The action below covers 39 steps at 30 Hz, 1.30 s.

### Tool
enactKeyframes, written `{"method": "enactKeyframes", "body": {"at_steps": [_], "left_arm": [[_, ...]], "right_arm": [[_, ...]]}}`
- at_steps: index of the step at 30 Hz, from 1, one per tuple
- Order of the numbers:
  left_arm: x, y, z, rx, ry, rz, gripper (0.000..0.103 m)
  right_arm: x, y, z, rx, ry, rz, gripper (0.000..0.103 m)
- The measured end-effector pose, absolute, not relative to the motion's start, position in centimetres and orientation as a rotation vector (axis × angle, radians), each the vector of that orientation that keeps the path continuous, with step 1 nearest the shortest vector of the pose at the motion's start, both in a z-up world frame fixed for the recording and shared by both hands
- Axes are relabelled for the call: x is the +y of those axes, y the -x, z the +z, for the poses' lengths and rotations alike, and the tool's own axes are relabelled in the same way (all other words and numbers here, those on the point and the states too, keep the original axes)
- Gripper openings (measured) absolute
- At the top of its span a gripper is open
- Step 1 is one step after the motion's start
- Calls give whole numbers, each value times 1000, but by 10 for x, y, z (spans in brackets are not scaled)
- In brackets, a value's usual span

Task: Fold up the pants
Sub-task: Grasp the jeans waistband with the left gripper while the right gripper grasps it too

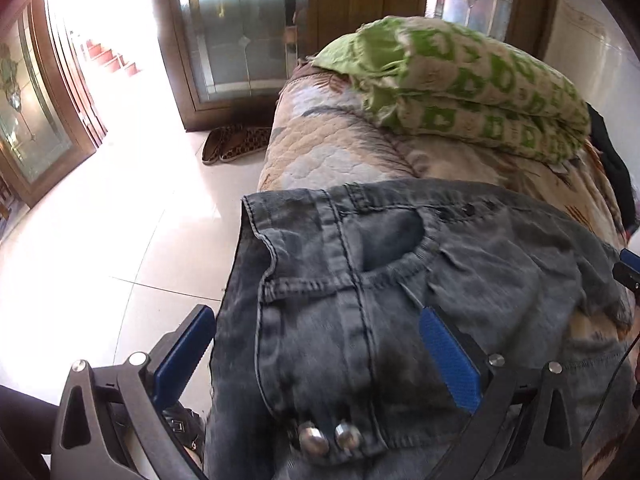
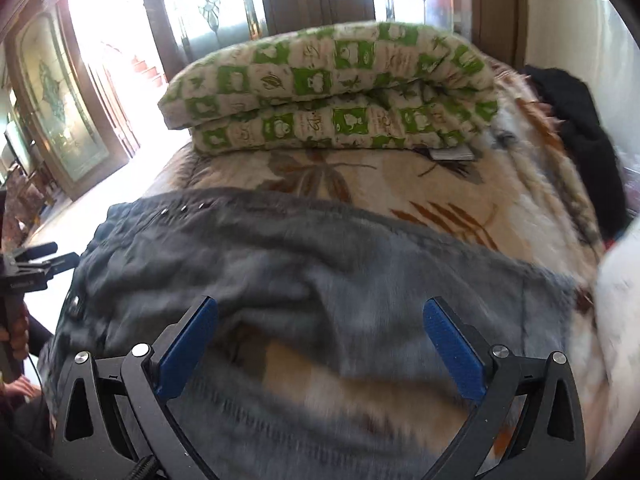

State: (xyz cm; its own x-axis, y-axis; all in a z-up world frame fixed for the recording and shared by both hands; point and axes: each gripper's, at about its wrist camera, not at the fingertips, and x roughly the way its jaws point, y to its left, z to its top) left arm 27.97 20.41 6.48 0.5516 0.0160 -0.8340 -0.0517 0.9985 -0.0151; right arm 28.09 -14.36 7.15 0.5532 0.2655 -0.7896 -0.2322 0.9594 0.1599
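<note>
Grey denim pants (image 1: 380, 280) lie on a bed with a beige leaf-print blanket (image 1: 320, 148). The waistband end, with a pocket and metal buttons (image 1: 324, 442), hangs over the bed's left edge. My left gripper (image 1: 316, 356) is open, its blue pads either side of the waist area just above the cloth. In the right wrist view the pants (image 2: 280, 264) spread across the blanket (image 2: 460, 200), with a fold near the front. My right gripper (image 2: 320, 352) is open above the leg part, holding nothing. The left gripper's body shows at the left edge (image 2: 28, 268).
A folded green-and-white quilt (image 1: 472, 88) (image 2: 332, 92) lies at the far end of the bed. Dark clothing (image 2: 580, 132) sits at the right. Leopard-print slippers (image 1: 236, 142) stand on the white tile floor (image 1: 100, 240) by glass doors (image 1: 240, 28).
</note>
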Motion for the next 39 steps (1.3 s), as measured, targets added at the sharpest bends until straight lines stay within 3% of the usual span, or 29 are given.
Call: {"method": "enactKeyframes", "body": {"at_steps": [19,21,22,23,24,25,26,27,30,32,39], "left_arm": [[241,-369,9,1093,162,37,103],[242,-370,9,1096,165,27,101],[242,-369,10,1092,165,17,98],[239,-368,11,1082,165,2,87],[236,-369,13,1068,162,-23,71],[231,-366,17,1059,154,-52,63],[225,-363,22,1051,133,-61,46],[217,-361,26,1047,103,-76,30],[196,-353,40,1027,-23,-76,12],[191,-344,50,1005,-63,-91,5],[213,-302,92,926,-9,-130,5]], "right_arm": [[-108,-408,3,1106,166,379,103],[-108,-406,3,1094,164,392,97],[-109,-403,5,1084,172,399,93],[-109,-401,8,1075,178,413,80],[-108,-397,12,1070,179,435,58],[-108,-395,15,1069,179,450,44],[-105,-391,19,1073,187,473,22],[-101,-387,20,1074,213,475,16],[-95,-374,29,1061,275,465,11],[-98,-365,43,1029,259,463,10],[-111,-328,93,960,211,510,10]]}}
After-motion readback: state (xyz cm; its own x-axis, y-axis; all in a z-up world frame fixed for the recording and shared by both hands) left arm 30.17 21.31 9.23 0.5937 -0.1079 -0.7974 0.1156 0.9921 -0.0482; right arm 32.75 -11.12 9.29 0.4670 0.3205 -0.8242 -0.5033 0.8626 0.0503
